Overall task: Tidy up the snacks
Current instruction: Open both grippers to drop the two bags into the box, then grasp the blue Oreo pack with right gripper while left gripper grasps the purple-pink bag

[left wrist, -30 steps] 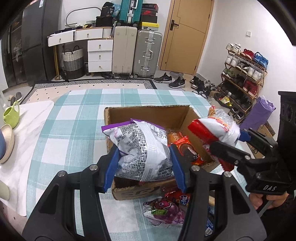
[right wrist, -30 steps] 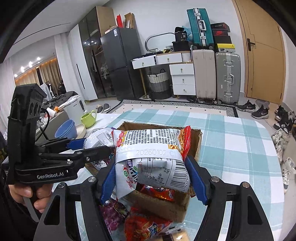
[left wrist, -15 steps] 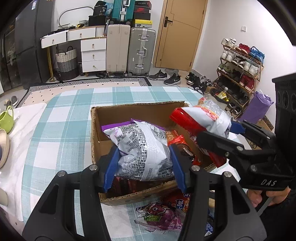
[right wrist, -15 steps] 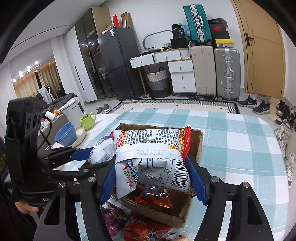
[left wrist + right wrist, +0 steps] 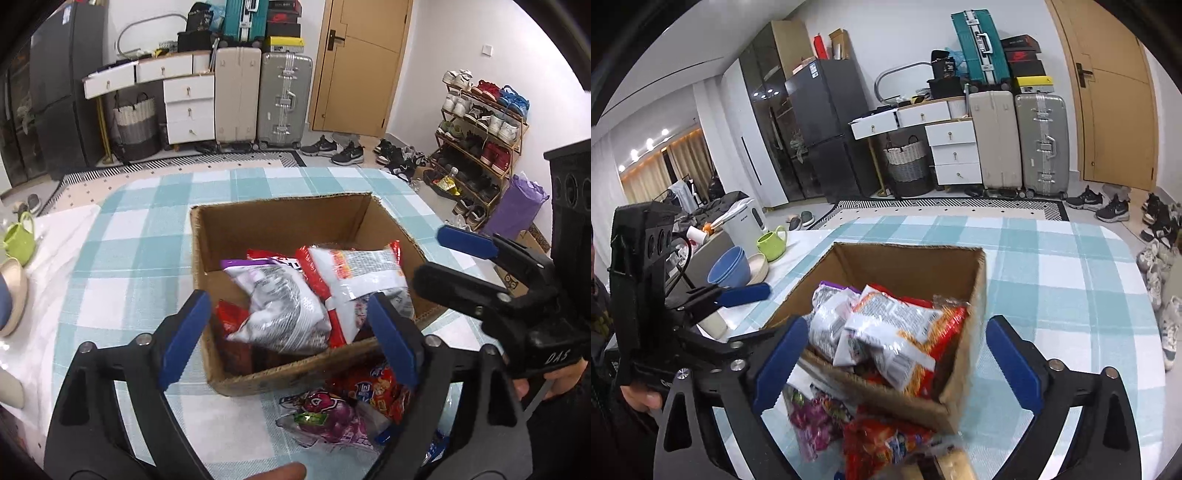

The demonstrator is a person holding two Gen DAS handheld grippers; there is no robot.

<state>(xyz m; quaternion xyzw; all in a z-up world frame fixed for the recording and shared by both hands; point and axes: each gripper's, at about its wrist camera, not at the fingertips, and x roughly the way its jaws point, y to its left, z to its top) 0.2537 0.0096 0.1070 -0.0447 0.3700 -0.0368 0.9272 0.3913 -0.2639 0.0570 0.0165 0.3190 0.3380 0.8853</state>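
An open cardboard box stands on the checked tablecloth; it also shows in the right wrist view. Inside lie a purple-and-silver snack bag and a red-and-white snack bag, the latter also in the right wrist view. My left gripper is open and empty above the box's near edge. My right gripper is open and empty above the box's near corner. Loose purple and red snack packets lie on the table in front of the box.
A green mug and stacked bowls sit at the table's left side. Suitcases, drawers and a shoe rack stand beyond the table.
Both grippers opened and let go of their snack bags, which now lie inside the box. Both grippers have pulled back slightly toward the near side.
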